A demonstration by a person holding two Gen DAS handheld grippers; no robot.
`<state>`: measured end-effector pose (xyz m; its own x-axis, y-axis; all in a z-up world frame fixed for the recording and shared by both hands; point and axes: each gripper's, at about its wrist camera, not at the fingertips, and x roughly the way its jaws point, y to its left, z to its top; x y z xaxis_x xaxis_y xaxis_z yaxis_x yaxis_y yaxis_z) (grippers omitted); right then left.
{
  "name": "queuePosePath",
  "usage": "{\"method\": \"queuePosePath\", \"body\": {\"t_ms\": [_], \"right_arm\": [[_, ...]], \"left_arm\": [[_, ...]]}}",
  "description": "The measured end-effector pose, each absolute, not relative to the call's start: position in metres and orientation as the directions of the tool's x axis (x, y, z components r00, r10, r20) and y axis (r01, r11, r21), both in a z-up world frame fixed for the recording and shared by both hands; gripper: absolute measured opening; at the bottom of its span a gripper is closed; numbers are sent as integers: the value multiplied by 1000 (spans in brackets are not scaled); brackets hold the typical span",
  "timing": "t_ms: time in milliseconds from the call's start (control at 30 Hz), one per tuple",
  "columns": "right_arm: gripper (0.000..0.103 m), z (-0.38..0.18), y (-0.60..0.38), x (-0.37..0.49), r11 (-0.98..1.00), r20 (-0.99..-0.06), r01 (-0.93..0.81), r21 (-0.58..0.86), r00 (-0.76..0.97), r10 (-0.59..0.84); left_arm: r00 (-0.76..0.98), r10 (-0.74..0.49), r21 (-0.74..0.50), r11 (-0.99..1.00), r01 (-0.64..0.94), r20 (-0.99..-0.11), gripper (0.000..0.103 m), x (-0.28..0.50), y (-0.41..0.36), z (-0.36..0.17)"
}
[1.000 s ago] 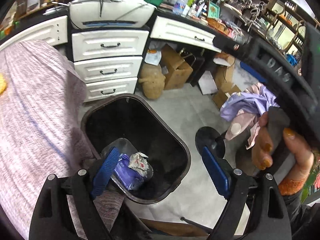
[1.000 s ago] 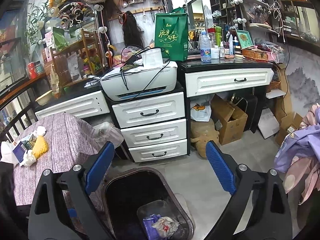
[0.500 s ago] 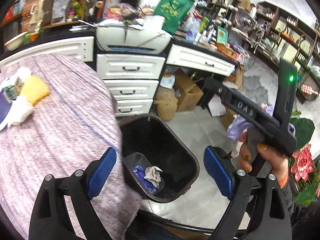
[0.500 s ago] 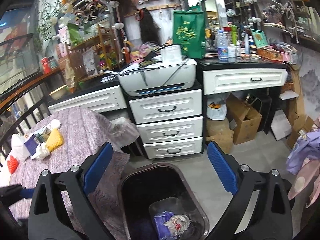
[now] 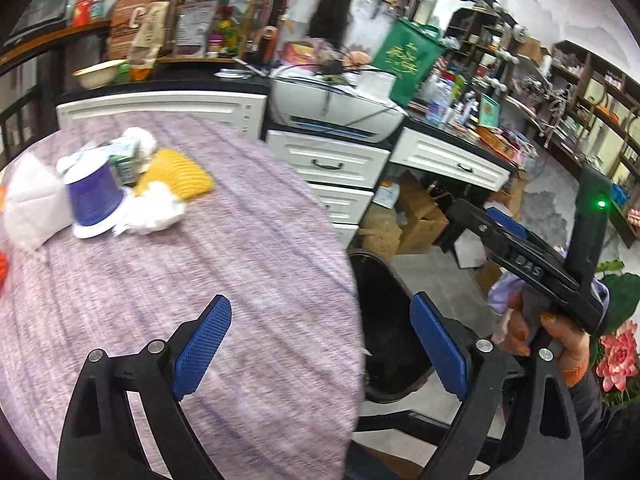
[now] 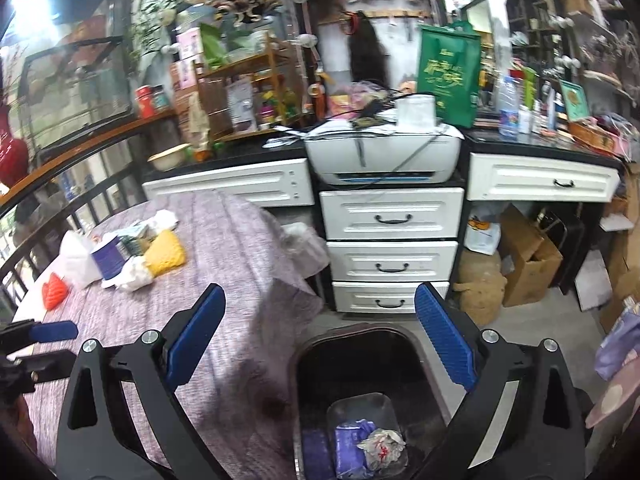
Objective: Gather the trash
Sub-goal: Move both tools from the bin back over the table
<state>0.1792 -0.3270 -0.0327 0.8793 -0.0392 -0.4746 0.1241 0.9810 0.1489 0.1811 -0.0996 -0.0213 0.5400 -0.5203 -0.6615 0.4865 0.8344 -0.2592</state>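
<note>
- left gripper (image 5: 320,344) jaws apart, empty, over table (image 5: 248,264) edge
- right gripper (image 6: 320,340) jaws apart, empty, above black bin (image 6: 360,364)
- bin holds clear tray (image 6: 360,404), crumpled paper (image 6: 382,442), purple wrapper (image 6: 348,436)
- upturned purple cup (image 5: 94,196), tissues (image 5: 154,212) far side of table

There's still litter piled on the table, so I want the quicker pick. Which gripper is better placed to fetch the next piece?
Left. The left gripper is open over the table, aimed toward the purple cup and tissues. The right gripper hangs open above the trash bin.
</note>
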Motion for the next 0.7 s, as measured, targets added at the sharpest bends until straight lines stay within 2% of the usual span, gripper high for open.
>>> {"method": "queuePosePath", "body": {"t_ms": [233, 700], "right_arm": [[94, -27, -283, 187, 992, -482, -5, 124, 874, 65], [94, -30, -204, 217, 971, -532, -211, 109, 813, 237]], "left_arm": [[606, -469, -263, 878, 400, -643, 92, 183, -48, -20], [700, -291, -227, 956, 186, -652, 97, 181, 58, -24]]}}
